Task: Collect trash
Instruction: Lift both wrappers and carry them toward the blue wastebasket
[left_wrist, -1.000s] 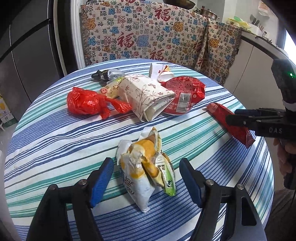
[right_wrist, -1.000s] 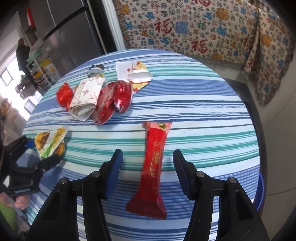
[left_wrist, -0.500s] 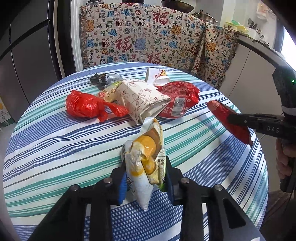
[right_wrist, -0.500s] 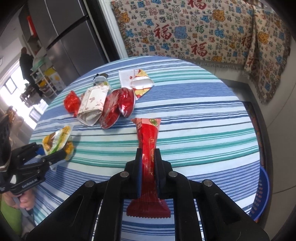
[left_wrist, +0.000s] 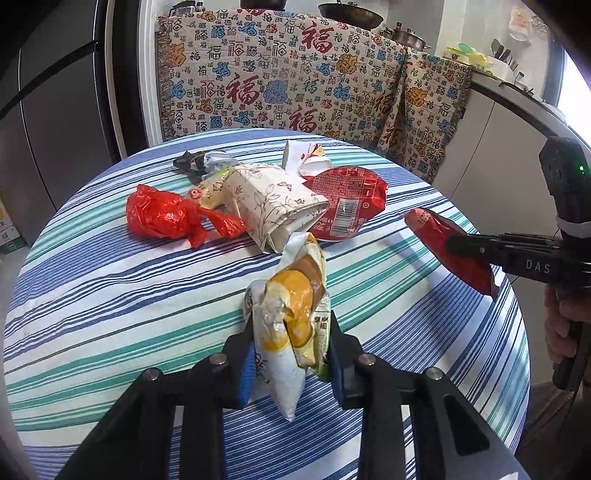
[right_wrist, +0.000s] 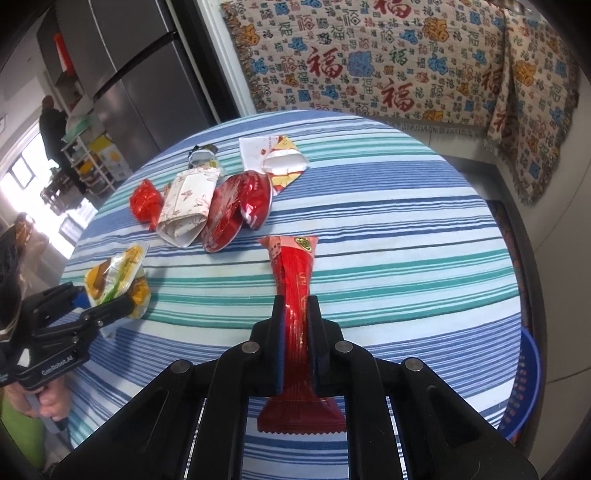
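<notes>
Left gripper (left_wrist: 291, 354) clamping the yellow-white snack bag (left_wrist: 288, 317), right gripper (right_wrist: 295, 332) pinching the long red wrapper (right_wrist: 295, 280), blue basket (right_wrist: 528, 387) only showing in right view.

Bare striped worktop (right_wrist: 406, 229) lay open on the right side; a trash cluster, red plastic bag (left_wrist: 162, 216) through floral paper wrapper (left_wrist: 273, 199), blocked the far middle.

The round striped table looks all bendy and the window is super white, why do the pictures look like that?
Left wrist view: the fisheye lens curves the blue-and-green striped round table and darkens the corners; the window at the right edge glares white. Right wrist view: same bulge, daylight washes out the left edge, and the long red snack wrapper shines with small glints.
</notes>
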